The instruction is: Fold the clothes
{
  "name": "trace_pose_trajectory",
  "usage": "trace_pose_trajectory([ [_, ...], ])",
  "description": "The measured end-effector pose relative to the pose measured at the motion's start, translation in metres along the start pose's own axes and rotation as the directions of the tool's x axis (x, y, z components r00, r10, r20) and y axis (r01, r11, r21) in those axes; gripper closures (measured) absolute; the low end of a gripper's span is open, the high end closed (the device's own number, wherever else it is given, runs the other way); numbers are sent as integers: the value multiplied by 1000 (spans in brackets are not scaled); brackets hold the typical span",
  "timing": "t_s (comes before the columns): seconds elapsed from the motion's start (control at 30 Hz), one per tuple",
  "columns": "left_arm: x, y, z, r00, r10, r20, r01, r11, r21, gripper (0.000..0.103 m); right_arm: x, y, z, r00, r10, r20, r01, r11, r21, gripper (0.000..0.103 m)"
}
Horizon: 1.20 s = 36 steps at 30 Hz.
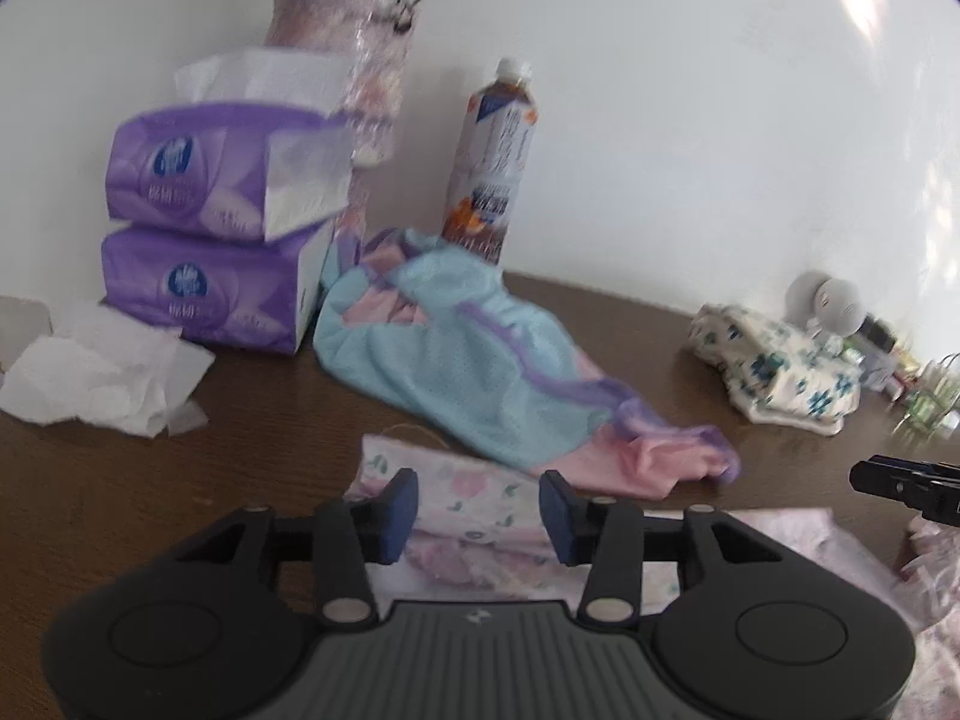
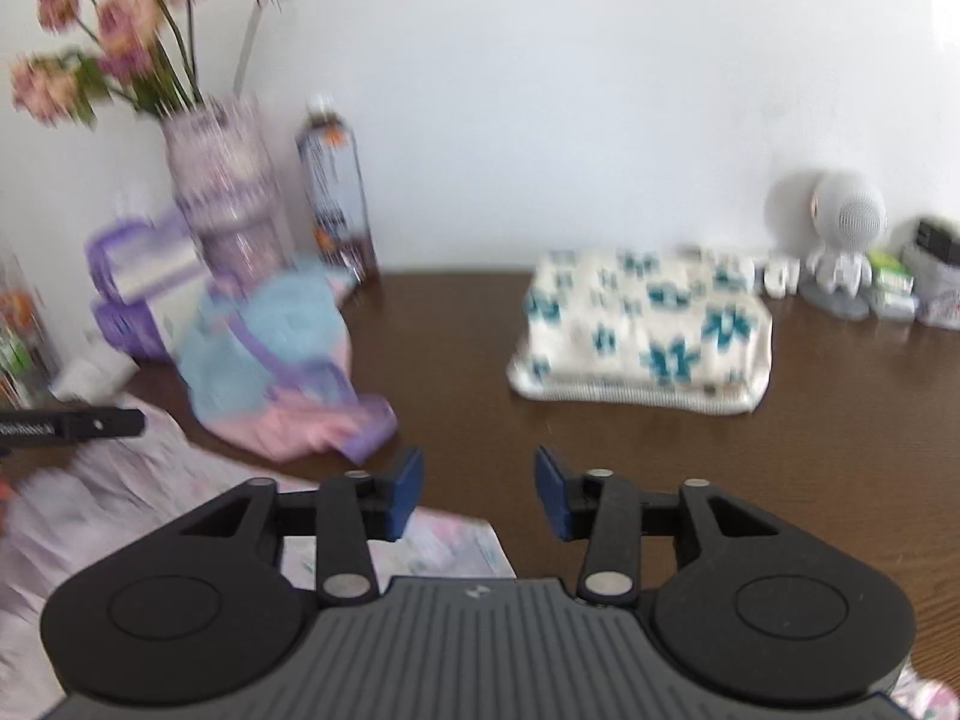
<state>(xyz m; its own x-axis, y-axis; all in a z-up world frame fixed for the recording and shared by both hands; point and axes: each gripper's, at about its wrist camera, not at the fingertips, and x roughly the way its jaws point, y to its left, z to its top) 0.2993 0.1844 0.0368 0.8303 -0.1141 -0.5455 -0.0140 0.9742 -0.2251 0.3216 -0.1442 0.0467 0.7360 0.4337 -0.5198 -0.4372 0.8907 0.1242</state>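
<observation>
A pale pink floral garment (image 1: 462, 498) lies flat on the near part of the brown bench (image 1: 180, 468), under the left gripper (image 1: 478, 510), whose blue-padded fingers (image 1: 401, 510) stand wide apart and hold nothing. The right gripper (image 2: 478, 492), equally wide and empty, hangs over the garment's right corner and bare bench. Farther off lie a crumpled blue-and-pink garment (image 1: 474, 372), a folded white cloth with teal flowers (image 2: 648, 330), stacked purple tissue packs (image 1: 210, 228) and a bottle (image 1: 492, 162).
</observation>
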Motion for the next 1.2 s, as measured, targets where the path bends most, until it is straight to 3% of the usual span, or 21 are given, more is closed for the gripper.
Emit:
trace_pose_trajectory([
  [0.23,-49,-12,21,998,-64,5,64,998,6,51,-59,17,6,999,44,28,-42,998,-47,53],
  [0.4,-98,-27,6,996,-91,-15,92,992,90,46,-100,32,-17,1000,25,15,-23,992,-122,51],
  [0.53,-138,-33,-25,992,-123,-29,126,986,108,37,-125,43,-50,999,39,-22,-42,989,-141,51],
  [0.77,-184,-53,-96,982,-171,-76,180,975,133,37,-163,82,-124,991,101,-82,-113,981,-158,51],
  [0.9,-202,-71,-136,973,-196,-122,215,962,171,39,-183,107,-155,987,136,-90,-151,970,-188,51],
  [1.1,-217,-96,-179,960,-226,-164,258,942,212,50,-204,130,-184,986,152,-67,-164,961,-223,52],
  [1.2,-222,-103,-193,965,-213,-154,246,938,243,53,-210,135,-193,982,175,-71,-187,957,-223,53],
])
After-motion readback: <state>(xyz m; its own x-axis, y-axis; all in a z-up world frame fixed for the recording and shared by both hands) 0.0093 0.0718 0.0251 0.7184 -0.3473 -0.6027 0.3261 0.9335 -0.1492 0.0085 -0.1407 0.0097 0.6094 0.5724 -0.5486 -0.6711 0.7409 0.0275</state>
